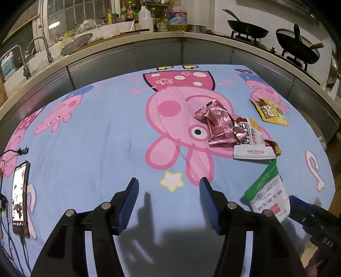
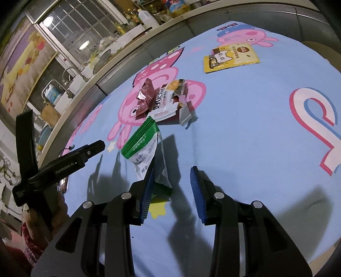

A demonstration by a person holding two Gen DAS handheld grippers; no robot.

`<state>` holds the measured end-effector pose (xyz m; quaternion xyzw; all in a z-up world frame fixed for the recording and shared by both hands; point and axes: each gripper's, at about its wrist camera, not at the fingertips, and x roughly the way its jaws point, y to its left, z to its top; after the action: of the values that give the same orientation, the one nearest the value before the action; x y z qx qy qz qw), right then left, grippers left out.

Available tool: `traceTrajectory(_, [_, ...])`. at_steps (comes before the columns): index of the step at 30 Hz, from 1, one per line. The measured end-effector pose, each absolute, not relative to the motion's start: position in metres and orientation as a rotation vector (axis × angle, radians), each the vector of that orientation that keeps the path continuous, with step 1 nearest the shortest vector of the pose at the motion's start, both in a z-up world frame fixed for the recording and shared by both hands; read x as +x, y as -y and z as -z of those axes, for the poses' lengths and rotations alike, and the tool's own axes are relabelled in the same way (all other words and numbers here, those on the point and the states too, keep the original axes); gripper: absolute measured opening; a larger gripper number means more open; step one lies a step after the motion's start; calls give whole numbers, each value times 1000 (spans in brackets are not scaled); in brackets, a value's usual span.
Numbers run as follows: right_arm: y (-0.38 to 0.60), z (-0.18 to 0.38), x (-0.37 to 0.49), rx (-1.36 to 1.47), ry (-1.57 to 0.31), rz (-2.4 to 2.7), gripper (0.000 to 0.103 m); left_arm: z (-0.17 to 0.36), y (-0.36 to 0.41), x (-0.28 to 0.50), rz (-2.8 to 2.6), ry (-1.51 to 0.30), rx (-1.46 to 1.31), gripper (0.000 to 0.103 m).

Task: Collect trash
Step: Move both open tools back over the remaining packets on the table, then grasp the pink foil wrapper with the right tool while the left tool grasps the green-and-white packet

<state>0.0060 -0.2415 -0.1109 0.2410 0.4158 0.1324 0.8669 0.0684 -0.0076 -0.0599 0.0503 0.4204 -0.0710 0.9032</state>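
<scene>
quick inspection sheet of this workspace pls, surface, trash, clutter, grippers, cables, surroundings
surface: blue cartoon-pig cloth covering the table.
job's things: green-white wrapper nearest the right gripper; pink foil wrapper overlapping a white wrapper; yellow packet apart, farther back.
clutter: phone at the cloth's left edge.
grippers: left gripper open, empty; right gripper open, one finger at the green-white wrapper's lower end.
cables: dark lead beside the phone.
surroundings: counter with bottles, sink tap, two woks.
</scene>
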Motion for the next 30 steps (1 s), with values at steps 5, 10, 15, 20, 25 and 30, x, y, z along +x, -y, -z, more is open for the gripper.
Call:
traceTrajectory(5, [243,108,2,498,-857,-253,36,61,8,69,147,-873,108,60])
traceTrajectory(10, [256,106,1,517,-837,-201,36,62,11,70,163,-876,107,61])
traceTrajectory(15, [271,99,13,537,-822,-192,36,53,17,68,379,-848,43,80])
traceTrajectory(20, [273,78,55,489,-808,-254,37,54,33,76,582,-853,23,86])
traceTrajectory(25, [251,59,112,388,-820,-356,50,72,41,94,671,-939,-48,77])
traceTrajectory(30, [213,54,172,267,-882,-469,57,81,48,96,722,-968,-88,70])
